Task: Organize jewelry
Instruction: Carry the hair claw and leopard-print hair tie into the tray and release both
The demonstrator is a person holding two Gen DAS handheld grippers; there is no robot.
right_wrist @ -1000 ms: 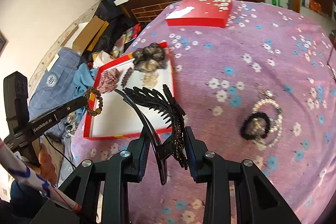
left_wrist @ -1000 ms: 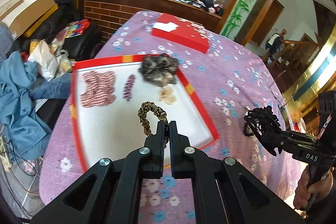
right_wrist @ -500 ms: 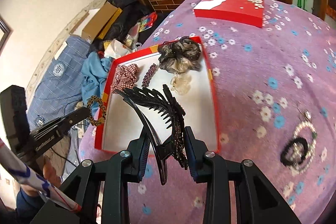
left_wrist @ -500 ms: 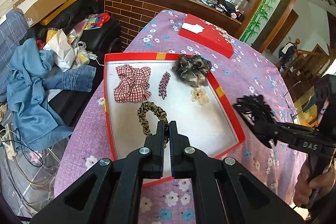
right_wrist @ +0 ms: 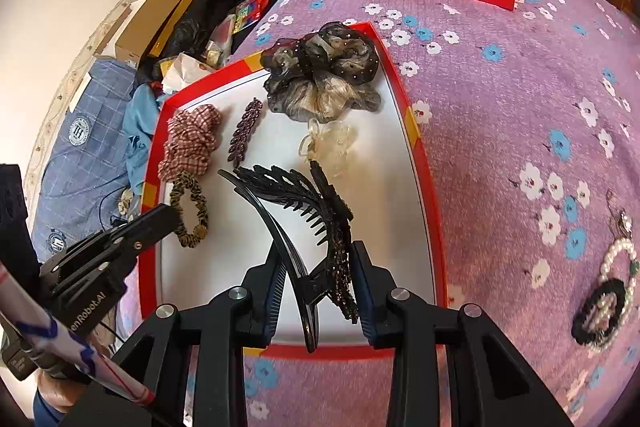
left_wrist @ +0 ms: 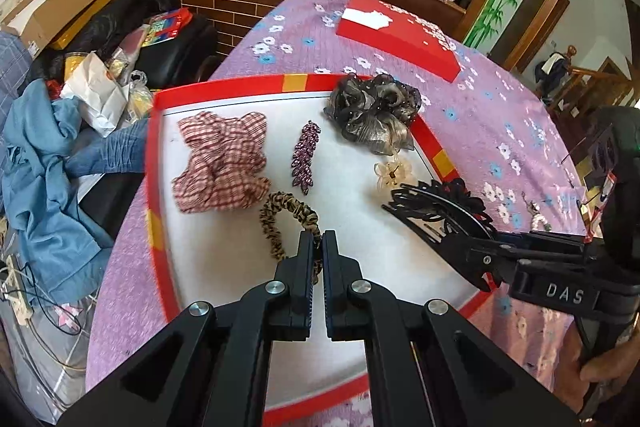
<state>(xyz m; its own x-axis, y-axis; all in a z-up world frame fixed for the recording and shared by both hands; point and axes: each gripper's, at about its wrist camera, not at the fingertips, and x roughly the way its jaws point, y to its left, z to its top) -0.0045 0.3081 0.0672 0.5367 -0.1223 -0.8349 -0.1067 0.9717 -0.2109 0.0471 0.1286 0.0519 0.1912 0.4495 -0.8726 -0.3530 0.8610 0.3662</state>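
Black plastic hair claw (right_wrist: 304, 211), toothed, with a beaded strip along one side, is sitting clamped between the jaws of the right gripper (right_wrist: 316, 291); pads are pressing on its hinge end. Its long axis is running straight out from the fingers, teeth pointing away toward the far end of the red tray (right_wrist: 420, 131). The claw is hanging over the white tray floor, near the tray's front right part; whether the tips are touching the floor, I cannot tell.

Left gripper (left_wrist: 318, 259) is closed tight on the leopard-print scrunchie (left_wrist: 280, 219), pinching one side of the loop so the rest is lying out ahead of the fingers. The scrunchie is over the tray's middle front, just below the checked scrunchie (left_wrist: 222, 163).

Further out in the tray: a purple beaded clip (left_wrist: 305, 157) lying lengthwise beside the checked piece, a grey gauze scrunchie (left_wrist: 372, 111) at the far right corner, a clear flower clip (left_wrist: 392, 173) just below it.

Judgement: both pieces are being lowered for placing. Free white floor is lying directly beneath and slightly nearer than the claw, so the right hand appears nearer to a clean drop. Claw tips are coming close to the flower clip; that gap needs watching.

On the cloth to the right, well apart from the tray, a pearl-and-black hair tie (right_wrist: 608, 303) is waiting, untouched.
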